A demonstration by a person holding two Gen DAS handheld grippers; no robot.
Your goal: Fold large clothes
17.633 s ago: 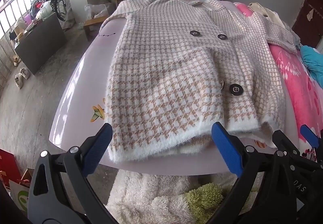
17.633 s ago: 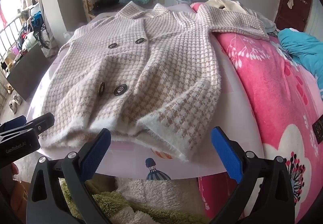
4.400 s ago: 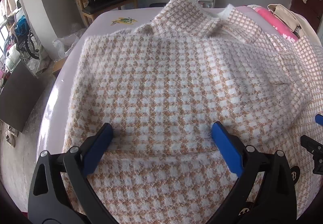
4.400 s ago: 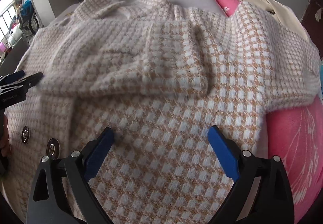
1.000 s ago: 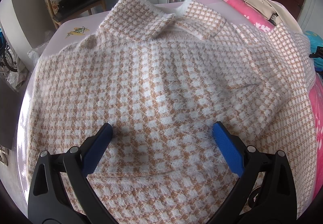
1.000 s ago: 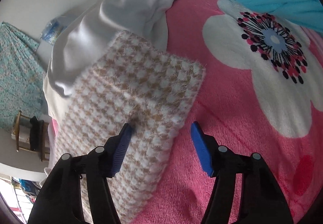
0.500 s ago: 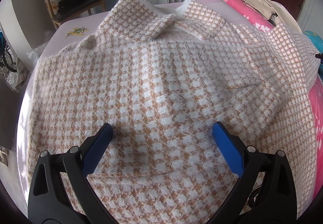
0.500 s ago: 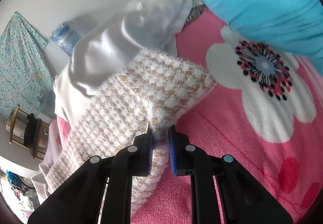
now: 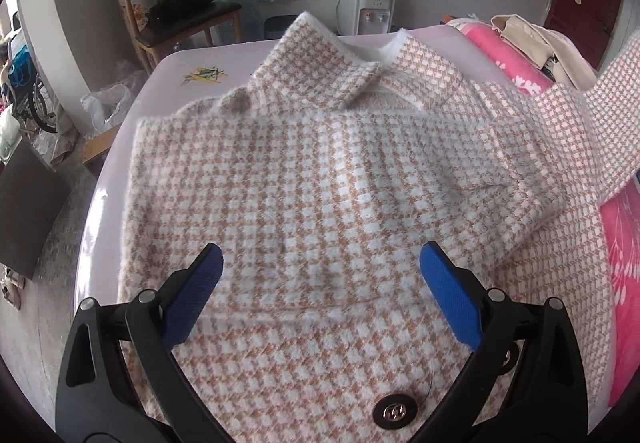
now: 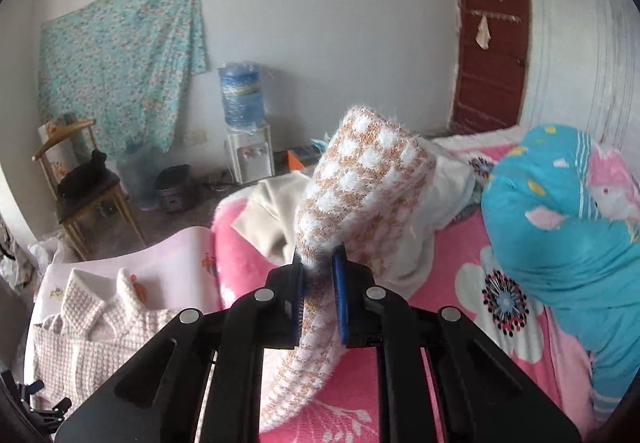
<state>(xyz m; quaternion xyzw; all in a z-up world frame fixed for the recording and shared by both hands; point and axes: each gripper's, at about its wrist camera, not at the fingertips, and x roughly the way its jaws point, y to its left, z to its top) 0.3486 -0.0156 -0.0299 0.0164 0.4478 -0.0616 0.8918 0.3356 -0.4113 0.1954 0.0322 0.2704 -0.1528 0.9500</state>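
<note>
The right gripper (image 10: 318, 271), open a second ago, is now clamping the coat sleeve (image 10: 360, 183) and lifting it at frame centre. The left gripper (image 9: 320, 275) is hovering with jaws spread over the houndstooth coat (image 9: 320, 171), which is lying flat on the table (image 9: 100, 203).

Tan-and-white houndstooth coat (image 9: 320, 179), pink floral blanket (image 10: 460, 283), blue gripper pads (image 9: 450, 303)

Houndstooth coat (image 9: 320, 179) spread flat, sleeve (image 10: 360, 179) raised.
</note>
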